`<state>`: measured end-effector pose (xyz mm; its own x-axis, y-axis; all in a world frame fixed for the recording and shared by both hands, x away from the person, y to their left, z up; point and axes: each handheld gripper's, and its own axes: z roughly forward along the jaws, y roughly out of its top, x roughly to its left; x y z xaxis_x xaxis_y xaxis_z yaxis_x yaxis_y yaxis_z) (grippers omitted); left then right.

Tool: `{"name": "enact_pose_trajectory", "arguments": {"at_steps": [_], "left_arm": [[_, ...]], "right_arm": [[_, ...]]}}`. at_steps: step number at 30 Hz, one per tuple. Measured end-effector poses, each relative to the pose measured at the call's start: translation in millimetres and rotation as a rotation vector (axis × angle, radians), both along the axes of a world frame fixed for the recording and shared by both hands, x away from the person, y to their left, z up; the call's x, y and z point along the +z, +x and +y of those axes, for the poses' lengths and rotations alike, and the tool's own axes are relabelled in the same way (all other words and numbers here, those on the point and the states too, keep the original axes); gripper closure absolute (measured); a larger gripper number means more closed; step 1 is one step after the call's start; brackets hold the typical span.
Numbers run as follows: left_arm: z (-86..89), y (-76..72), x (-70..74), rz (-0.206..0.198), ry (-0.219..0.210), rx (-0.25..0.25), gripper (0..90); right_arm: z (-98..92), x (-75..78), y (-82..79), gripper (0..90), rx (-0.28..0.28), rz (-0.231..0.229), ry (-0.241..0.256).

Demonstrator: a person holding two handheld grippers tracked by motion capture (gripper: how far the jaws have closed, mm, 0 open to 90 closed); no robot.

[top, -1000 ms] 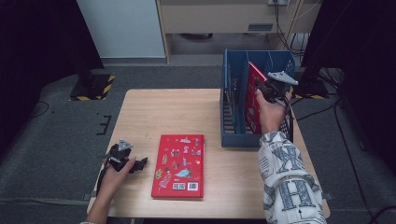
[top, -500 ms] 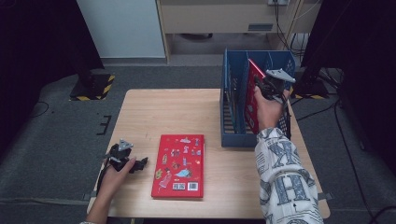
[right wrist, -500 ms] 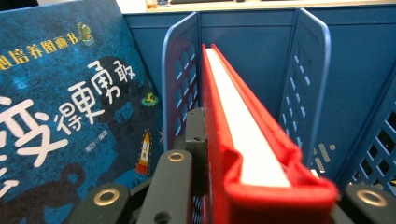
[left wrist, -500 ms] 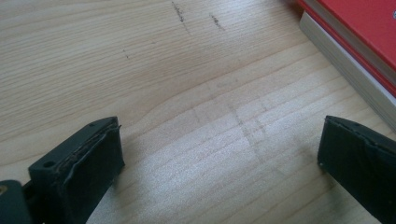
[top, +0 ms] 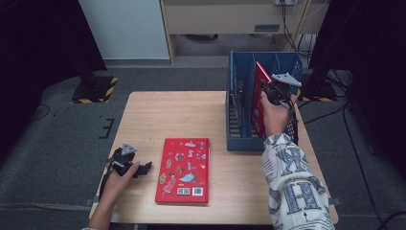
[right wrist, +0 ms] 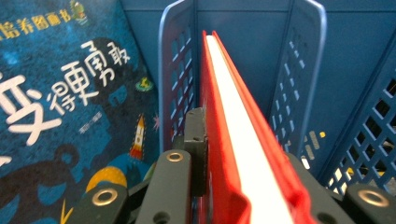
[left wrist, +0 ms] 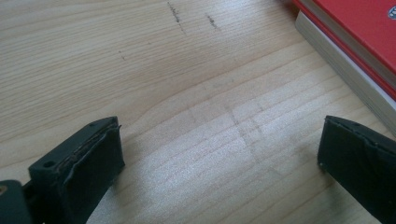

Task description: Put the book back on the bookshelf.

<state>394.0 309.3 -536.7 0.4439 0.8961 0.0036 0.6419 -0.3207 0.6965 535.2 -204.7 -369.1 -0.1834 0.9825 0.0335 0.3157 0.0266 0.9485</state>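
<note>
Jaws of the left gripper (top: 143, 167) spread wide, nothing between them, bare wood of the table (left wrist: 196, 93) showing in the gap in the left gripper view. Held low over the near left corner of the table (top: 158, 120) by the left hand (top: 117, 179), pointed right toward a red book (top: 183, 164) lying flat just beside it. In the left gripper view, that flat book's (left wrist: 355, 42) page edge and red cover seen at the far right, apart from both jaws. Cover up, cartoon figures on it, near the middle of the near edge of the table.

Farther right, a blue rack (top: 239, 115) standing upright on the far right part of the table, split by dividers into slots. In the right gripper view, a blue picture book (right wrist: 60, 93) with white characters standing in the slot left of a perforated divider (right wrist: 175, 79).

Jaws of the right gripper (top: 267, 90) clamped on a second red book (top: 258, 100), gripped at its near upper edge by the right hand (top: 275, 112), patterned sleeve (top: 294, 187) reaching in from the near right. Second red book (right wrist: 233, 154) held upright on edge, leaning slightly, its white page block facing the right gripper's camera, between two dividers of the rack (right wrist: 345, 70). Whether its lower edge rested on the rack's floor: could not be told.
</note>
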Motion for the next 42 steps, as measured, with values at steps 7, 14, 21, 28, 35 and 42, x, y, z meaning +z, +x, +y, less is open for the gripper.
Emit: {"name": "enact_pose_trajectory", "arguments": {"at_steps": [7, 14, 21, 28, 35, 42], "left_arm": [[-0.2, 0.0, 0.0, 0.001, -0.001, -0.001, 0.0], [-0.3, -0.1, 0.1, 0.0, 0.0, -0.004, 0.0], [-0.4, -0.1, 0.1, 0.0, 0.0, -0.004, 0.0], [-0.6, -0.2, 0.0, 0.0, 0.0, -0.005, 0.0], [-0.6, -0.2, 0.0, 0.0, 0.0, -0.006, 0.0], [-0.8, -0.4, 0.0, 0.0, 0.0, -0.006, 0.0]], "right_arm": [[4.3, -2.5, -5.2, 78.1, 0.007, 0.023, -0.013], [7.2, -2.9, -6.7, 76.9, 0.006, 0.034, -0.026], [6.8, -1.4, -9.2, 73.0, 0.03, 0.039, -0.015], [7.3, 5.2, -12.3, 63.2, 0.045, 0.046, 0.009], [5.0, 8.6, -12.8, 55.5, 0.065, 0.063, -0.002], [3.9, 18.0, -14.1, 59.7, 0.078, 0.057, -0.003]]}}
